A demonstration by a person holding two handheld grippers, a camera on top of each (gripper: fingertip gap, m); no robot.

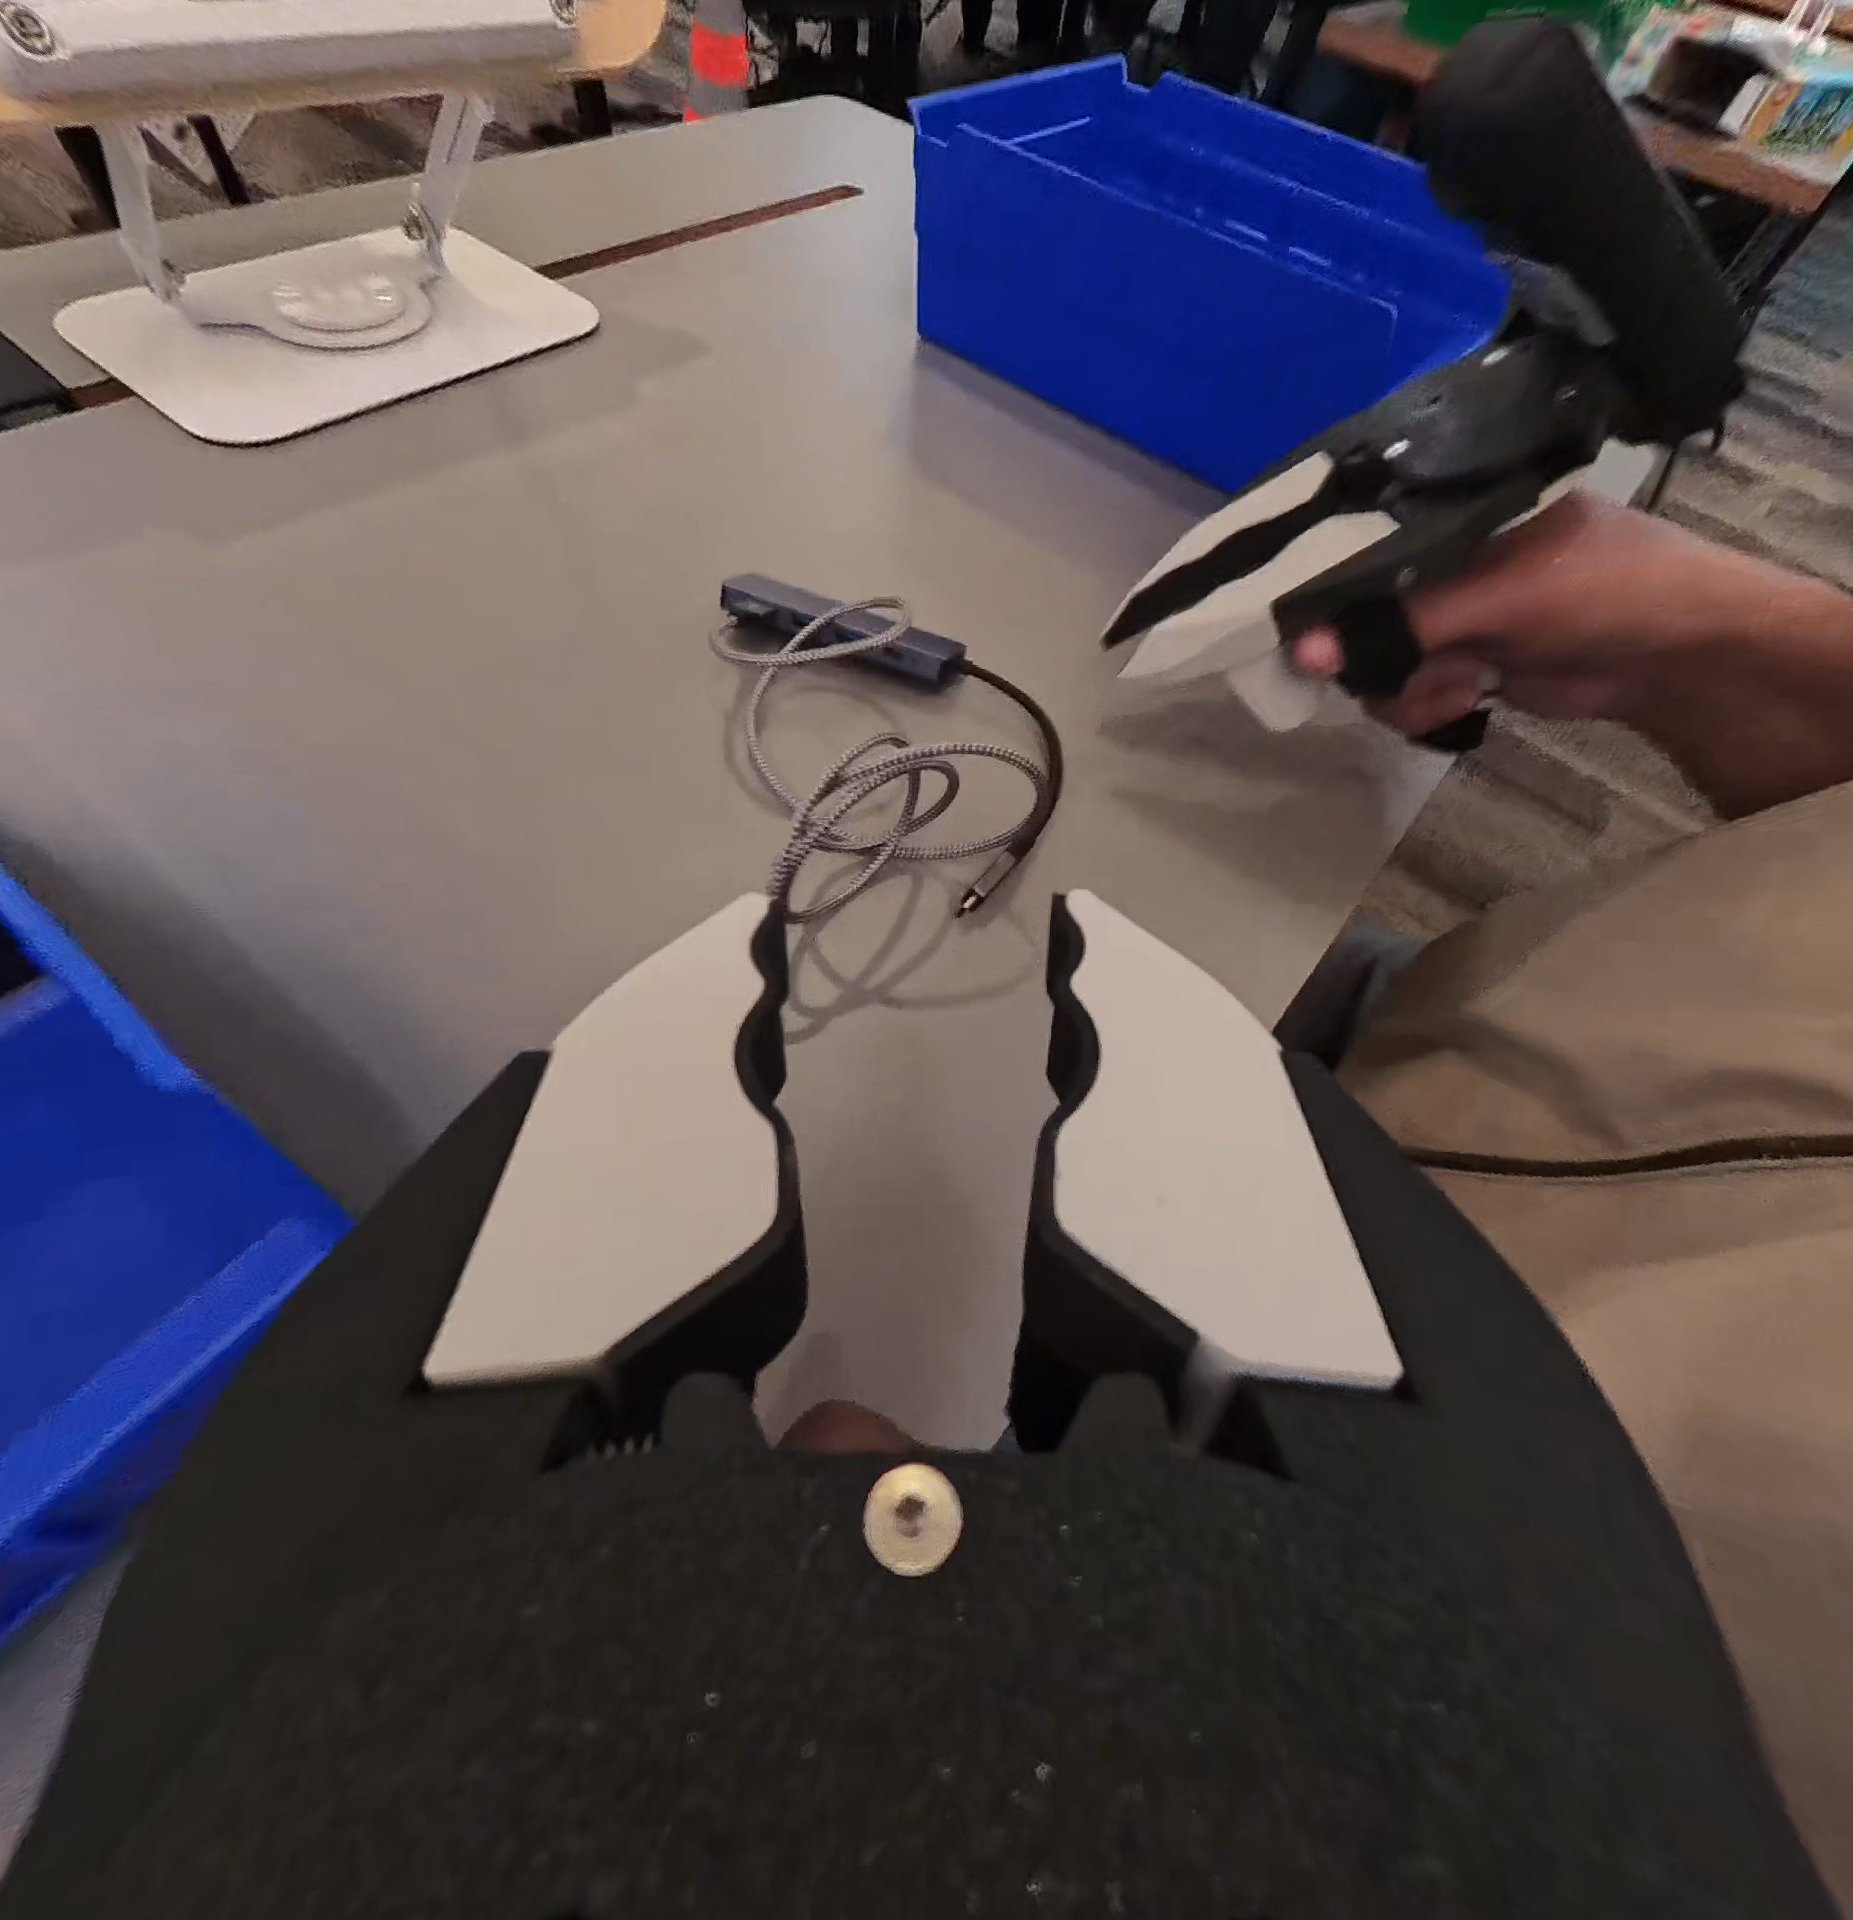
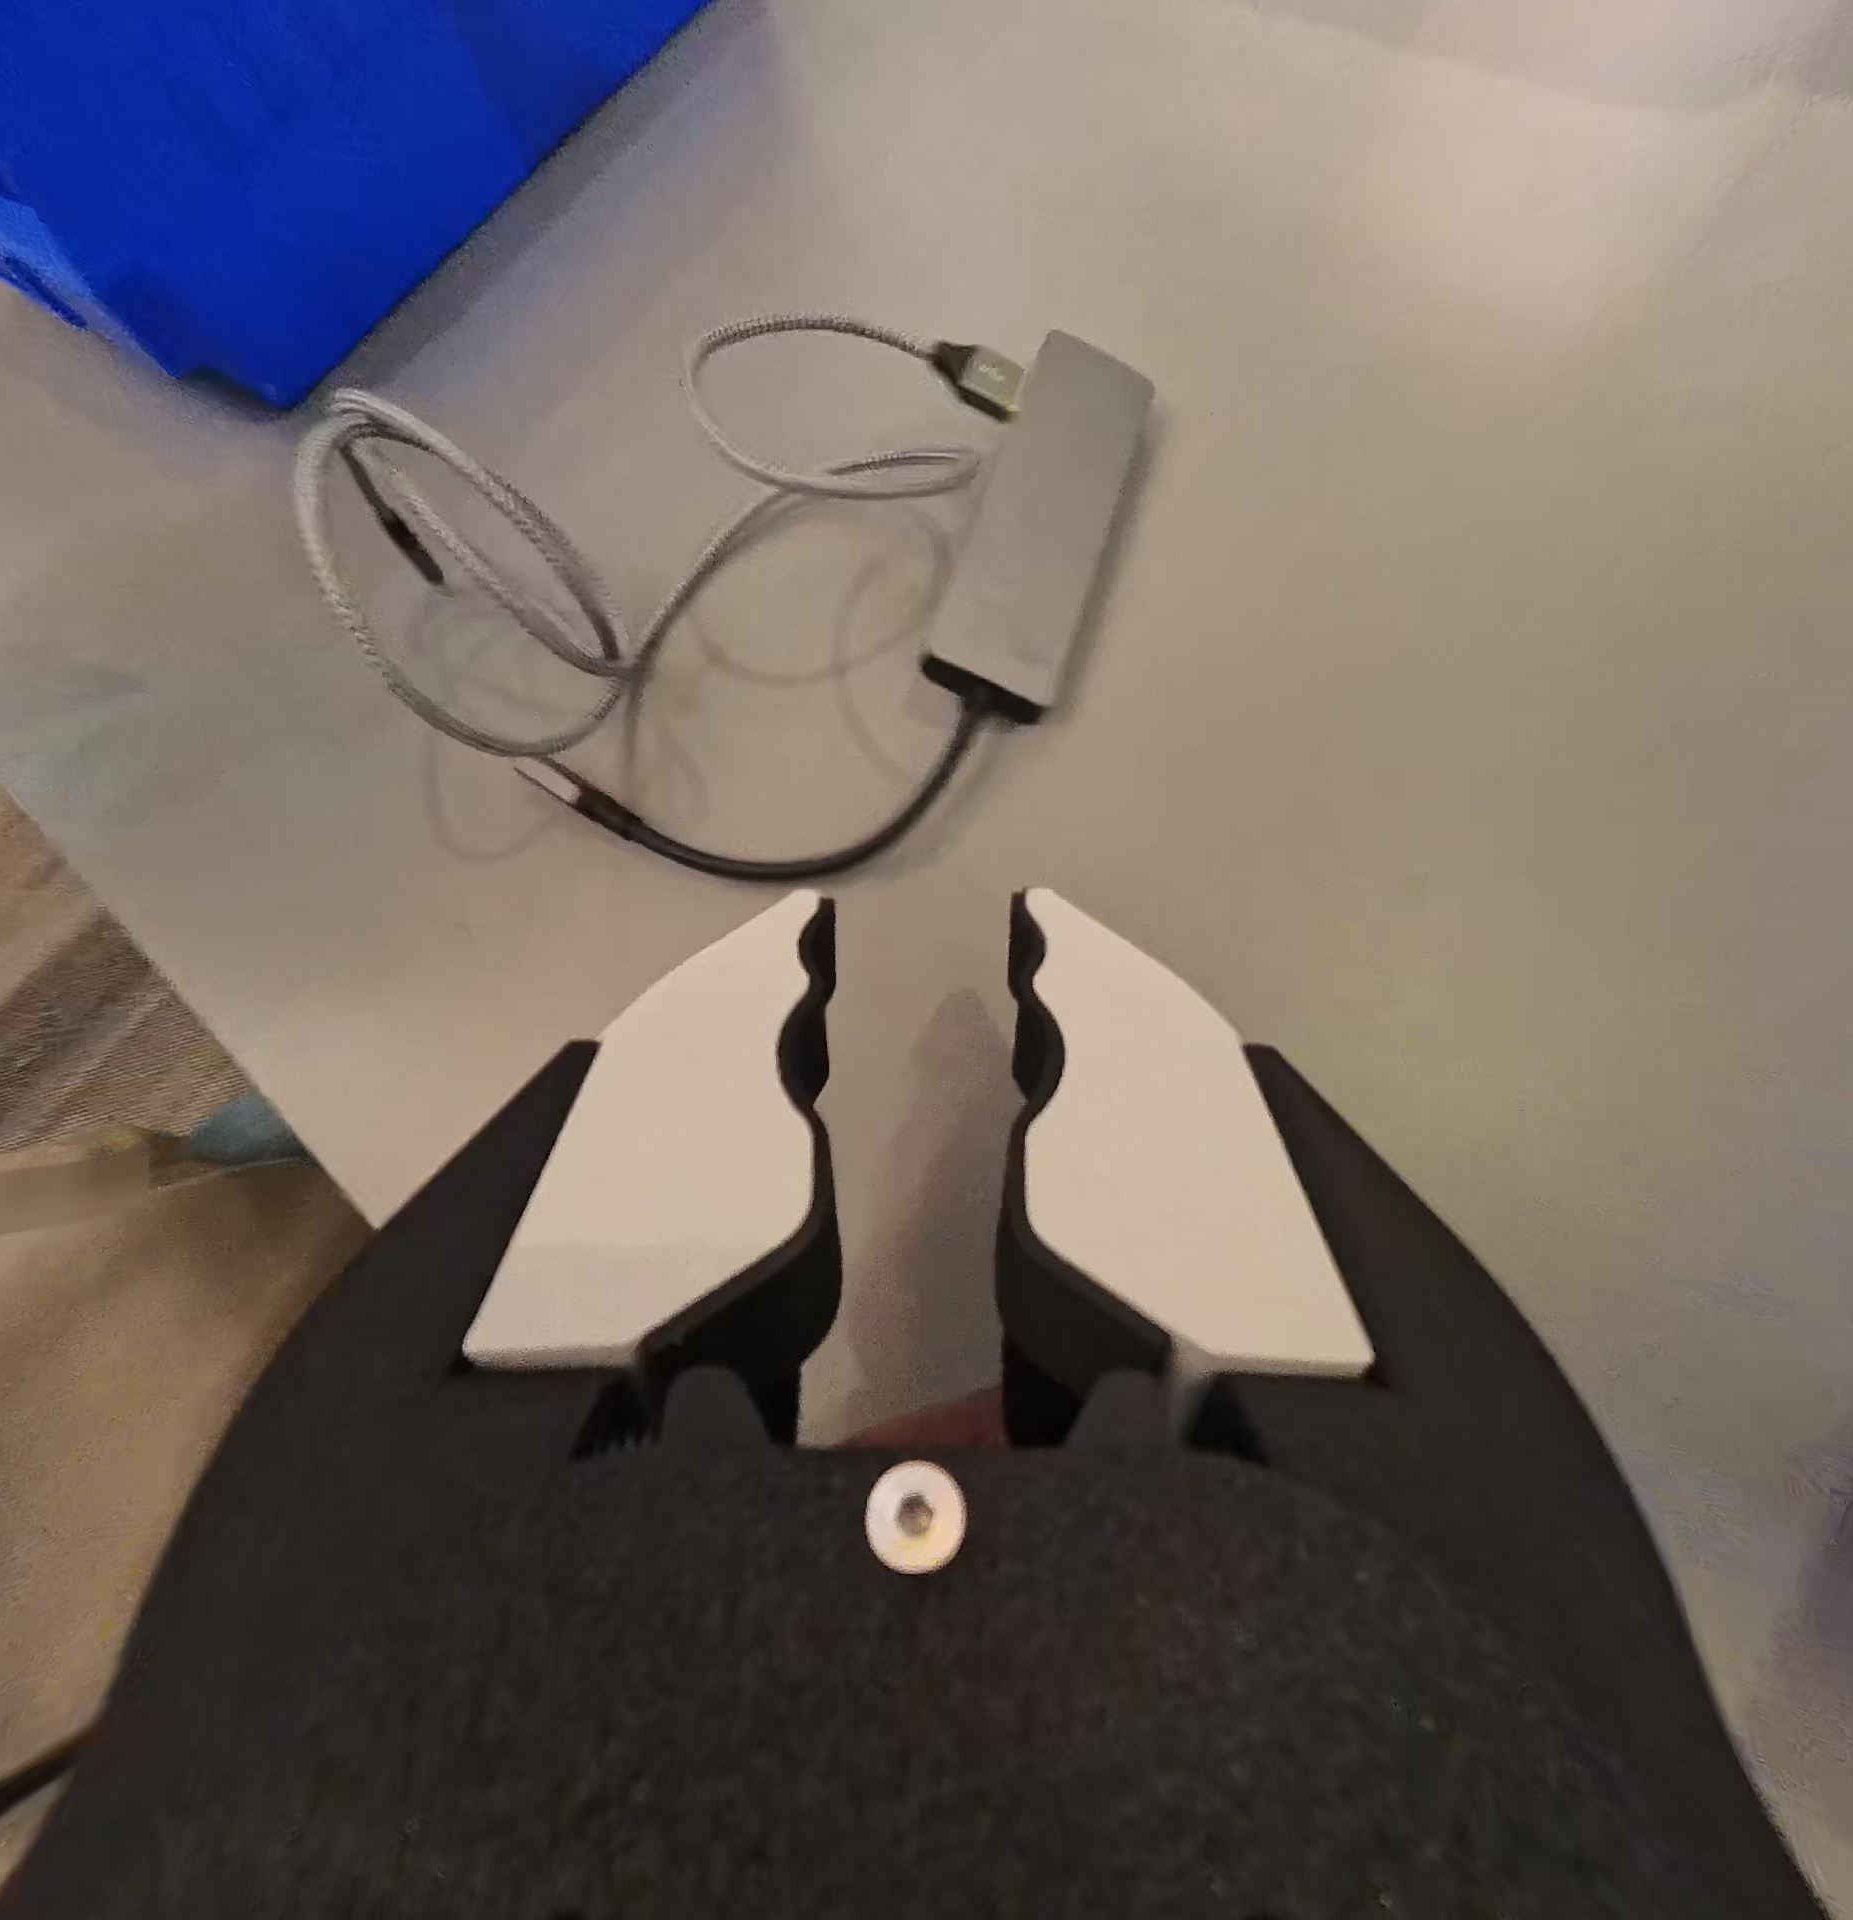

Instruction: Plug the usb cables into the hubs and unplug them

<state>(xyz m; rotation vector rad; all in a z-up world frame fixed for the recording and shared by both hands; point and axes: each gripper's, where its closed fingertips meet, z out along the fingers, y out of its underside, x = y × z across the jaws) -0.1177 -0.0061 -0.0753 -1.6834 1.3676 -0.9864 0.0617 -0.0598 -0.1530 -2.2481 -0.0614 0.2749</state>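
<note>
A slim grey USB hub [image 2: 1057, 530] lies flat on the grey table [image 2: 1473, 727]. A braided silver cable [image 2: 465, 540] is coiled beside it, and its plug [image 2: 979, 379] sits against the hub's side near one end, seemingly in a port. The hub's own black lead [image 2: 901, 821] curves to a loose plug. My right gripper [image 2: 922, 904] is open and empty, hovering just short of the black lead. My left gripper [image 1: 917, 914] is open and empty, its tips at the near edge of the cable coil [image 1: 880, 810], with the hub [image 1: 839, 623] beyond. The right gripper [image 1: 1119, 655] shows to the hub's right.
A blue bin [image 1: 1161, 291] stands at the table's far right and another [image 1: 91, 1195] at the near left. A white stand [image 1: 319, 322] sits at the far left. The table edge runs close on the right, beside the person's hand [image 1: 1628, 644] and tan clothing [image 1: 1628, 1143]. My hands' fingertips stand some 20 cm from each other. The slim grey USB hub [image 2: 1057, 530] lies some 11 cm from my right tips, 25 cm from my left tips.
</note>
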